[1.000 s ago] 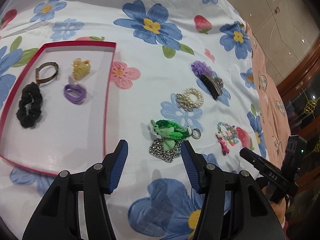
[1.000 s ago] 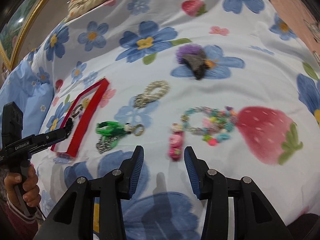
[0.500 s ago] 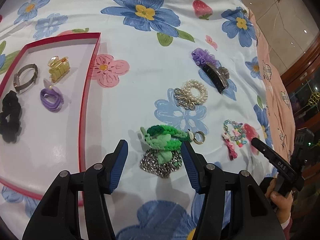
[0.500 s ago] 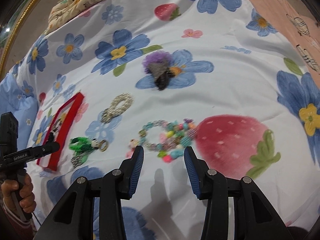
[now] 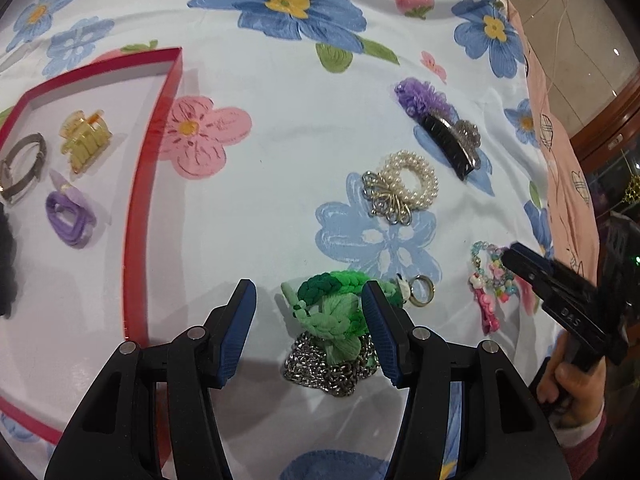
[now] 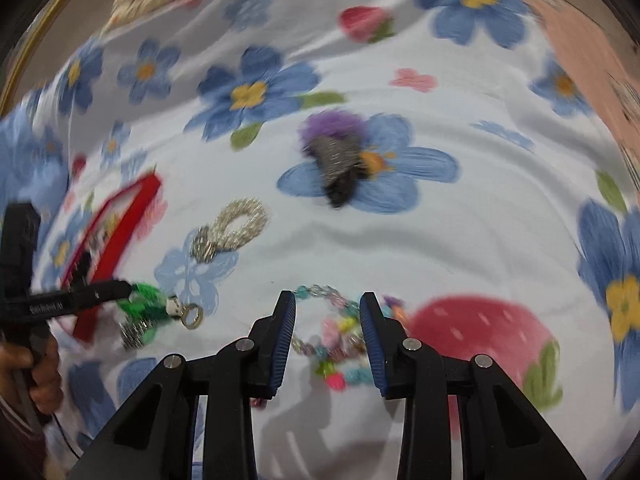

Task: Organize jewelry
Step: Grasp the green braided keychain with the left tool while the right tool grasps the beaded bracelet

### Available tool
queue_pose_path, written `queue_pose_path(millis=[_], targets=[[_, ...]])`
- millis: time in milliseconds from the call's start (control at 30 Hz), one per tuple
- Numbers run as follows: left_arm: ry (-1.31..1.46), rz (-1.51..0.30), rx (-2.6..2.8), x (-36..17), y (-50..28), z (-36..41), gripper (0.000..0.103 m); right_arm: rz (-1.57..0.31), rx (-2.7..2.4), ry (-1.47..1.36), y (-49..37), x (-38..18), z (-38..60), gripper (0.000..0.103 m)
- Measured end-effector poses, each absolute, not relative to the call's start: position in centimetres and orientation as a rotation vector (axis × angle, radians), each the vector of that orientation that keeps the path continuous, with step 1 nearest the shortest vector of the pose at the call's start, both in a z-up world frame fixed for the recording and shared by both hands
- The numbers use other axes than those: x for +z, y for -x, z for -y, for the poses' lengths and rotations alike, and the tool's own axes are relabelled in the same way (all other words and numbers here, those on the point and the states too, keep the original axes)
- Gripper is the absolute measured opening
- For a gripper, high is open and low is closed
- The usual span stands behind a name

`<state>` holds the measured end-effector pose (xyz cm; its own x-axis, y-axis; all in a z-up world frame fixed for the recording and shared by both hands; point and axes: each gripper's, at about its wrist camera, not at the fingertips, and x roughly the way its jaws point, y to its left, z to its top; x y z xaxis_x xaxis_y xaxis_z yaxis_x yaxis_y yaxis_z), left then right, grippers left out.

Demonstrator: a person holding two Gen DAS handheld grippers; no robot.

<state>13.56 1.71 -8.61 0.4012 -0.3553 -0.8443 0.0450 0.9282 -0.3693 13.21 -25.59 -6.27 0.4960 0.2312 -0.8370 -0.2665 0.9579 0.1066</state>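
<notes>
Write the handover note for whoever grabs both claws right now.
Left claw: open, around the green braided keychain lying on a silver chain.
Right claw: open, around the colourful bead bracelet.
Done: watch, yellow clip, purple tie and a black scrunchie are in the red tray.
Left: both of those, plus the pearl scrunchie and the purple-flower clip, lying on the bedsheet.

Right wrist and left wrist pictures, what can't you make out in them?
- Beaded bracelet, right wrist view: motion-blurred, partly behind the right gripper.
- Silver chain, left wrist view: partly under the green braided keychain.
- Black scrunchie, left wrist view: cut off by the edge.
</notes>
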Motion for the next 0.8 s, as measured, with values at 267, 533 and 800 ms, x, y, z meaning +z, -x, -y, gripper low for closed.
queue_pose_path(millis=[267,533,800], targets=[[0.286,-1.134,-0.314,-9.3,-14.1,-0.5,0.033,-1.109,0.336,0.204,-15.8,-9.2,24.4,0.034],[0.288,-1.072,-0.352,-7.6,-13.4,-0.8,0.01,-1.034,0.325,0.091,-15.5,-7.5,25.8,0.007],[0.349,-0.97,-0.368,-3.4,-11.0,-2.9,0.009,-0.943,0.361,-0.054,-13.9,-3.9,25.8,0.007]])
